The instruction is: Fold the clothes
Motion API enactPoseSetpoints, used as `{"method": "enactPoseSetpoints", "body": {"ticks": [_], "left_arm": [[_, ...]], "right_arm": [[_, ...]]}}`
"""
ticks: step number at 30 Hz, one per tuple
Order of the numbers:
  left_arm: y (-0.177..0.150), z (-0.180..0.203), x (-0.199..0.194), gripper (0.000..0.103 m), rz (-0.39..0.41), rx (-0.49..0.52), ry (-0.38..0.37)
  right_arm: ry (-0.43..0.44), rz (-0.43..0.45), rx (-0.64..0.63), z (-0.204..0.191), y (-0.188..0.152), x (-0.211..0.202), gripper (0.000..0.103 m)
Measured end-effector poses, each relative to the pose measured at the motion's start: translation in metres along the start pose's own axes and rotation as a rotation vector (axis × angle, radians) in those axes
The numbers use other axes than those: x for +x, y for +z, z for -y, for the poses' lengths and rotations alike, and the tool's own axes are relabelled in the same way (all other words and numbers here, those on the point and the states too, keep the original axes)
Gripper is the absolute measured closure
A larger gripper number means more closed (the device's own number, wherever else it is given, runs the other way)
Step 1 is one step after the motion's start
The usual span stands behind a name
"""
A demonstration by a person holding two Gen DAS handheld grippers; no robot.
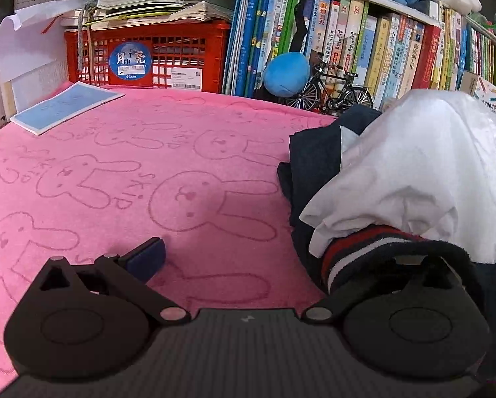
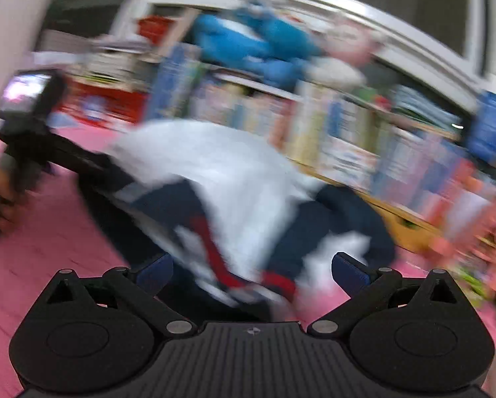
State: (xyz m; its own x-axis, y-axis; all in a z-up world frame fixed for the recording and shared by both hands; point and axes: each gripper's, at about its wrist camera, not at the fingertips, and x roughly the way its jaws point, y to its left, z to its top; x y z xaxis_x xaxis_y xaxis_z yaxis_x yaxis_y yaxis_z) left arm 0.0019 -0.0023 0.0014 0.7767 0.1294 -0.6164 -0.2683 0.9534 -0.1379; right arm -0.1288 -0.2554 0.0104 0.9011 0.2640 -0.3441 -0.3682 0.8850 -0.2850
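Note:
A white and navy jacket (image 1: 407, 172) with a red, white and navy striped cuff (image 1: 354, 248) lies bunched on the pink rabbit-print blanket (image 1: 148, 179). My left gripper (image 1: 264, 258) is open; its left finger (image 1: 148, 258) is bare and the cuff drapes over its right finger. In the blurred right wrist view the jacket (image 2: 221, 172) is heaped ahead. My right gripper (image 2: 251, 275) is open just above its striped hem (image 2: 274, 282). The left gripper's handle (image 2: 32, 126) shows at far left.
A blue booklet (image 1: 65, 106) lies on the blanket's far left. A red crate (image 1: 148, 56) under stacked papers, a bookshelf (image 1: 397, 43), a blue plush (image 1: 287, 73) and a model bicycle (image 1: 334, 89) line the back edge.

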Motion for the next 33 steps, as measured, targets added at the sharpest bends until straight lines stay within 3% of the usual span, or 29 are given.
{"method": "enactPoseSetpoints", "body": {"ticks": [2, 4, 5, 6, 7, 11, 13, 15, 19, 21, 23, 26, 28, 29, 32, 33], "left_arm": [[0.004, 0.007, 0.001, 0.0, 0.003, -0.005, -0.004], [0.008, 0.015, 0.002, 0.0, 0.005, -0.01, -0.008], [0.01, 0.019, 0.002, 0.0, 0.007, -0.012, -0.009], [0.011, 0.022, 0.003, 0.0, 0.008, -0.015, -0.011], [0.013, 0.026, 0.003, 0.0, 0.009, -0.017, -0.013], [0.014, 0.036, 0.001, 0.0, 0.019, 0.048, -0.06], [0.006, 0.047, -0.008, 0.0, 0.06, 0.123, -0.073], [-0.009, 0.058, -0.024, 0.0, 0.111, 0.221, -0.131], [-0.049, 0.101, -0.054, 0.0, 0.293, 0.42, -0.092], [-0.055, 0.116, -0.055, 0.0, 0.31, 0.481, -0.044], [-0.049, 0.104, -0.054, 0.0, 0.308, 0.436, 0.02], [-0.039, 0.083, -0.052, 0.0, 0.303, 0.353, 0.118], [-0.032, 0.069, -0.051, 0.0, 0.299, 0.297, 0.182], [-0.029, 0.062, -0.05, 0.0, 0.296, 0.269, 0.214], [-0.018, 0.038, -0.053, 0.0, 0.295, 0.18, 0.294], [-0.014, 0.028, -0.059, 0.0, 0.3, 0.147, 0.307]], "right_arm": [[0.012, -0.002, -0.038, -0.019, 0.01, 0.021, 0.0], [-0.058, -0.029, -0.058, -0.022, 0.018, 0.044, 0.005], [-0.094, -0.044, -0.067, -0.024, 0.022, 0.056, 0.014], [-0.107, -0.052, -0.048, -0.016, 0.027, 0.064, 0.047], [-0.116, -0.052, -0.011, -0.004, 0.03, 0.063, 0.058], [-0.177, -0.014, 0.049, 0.039, 0.034, 0.047, 0.054], [-0.199, 0.009, 0.066, 0.053, 0.039, 0.036, 0.052], [-0.21, 0.038, 0.096, 0.068, 0.045, 0.025, 0.053], [-0.197, 0.123, 0.173, 0.088, 0.061, 0.005, 0.055], [-0.187, 0.157, 0.199, 0.094, 0.071, -0.001, 0.055], [-0.19, 0.188, 0.194, 0.094, 0.075, -0.009, 0.055], [-0.257, 0.195, 0.089, 0.084, 0.064, -0.018, 0.05], [-0.318, 0.154, -0.021, 0.078, 0.046, -0.013, 0.034], [-0.351, 0.122, -0.085, 0.074, 0.035, -0.006, 0.031], [-0.401, 0.0, -0.193, 0.072, 0.001, 0.017, 0.032], [-0.44, -0.026, -0.194, 0.074, -0.007, 0.021, 0.044]]}}
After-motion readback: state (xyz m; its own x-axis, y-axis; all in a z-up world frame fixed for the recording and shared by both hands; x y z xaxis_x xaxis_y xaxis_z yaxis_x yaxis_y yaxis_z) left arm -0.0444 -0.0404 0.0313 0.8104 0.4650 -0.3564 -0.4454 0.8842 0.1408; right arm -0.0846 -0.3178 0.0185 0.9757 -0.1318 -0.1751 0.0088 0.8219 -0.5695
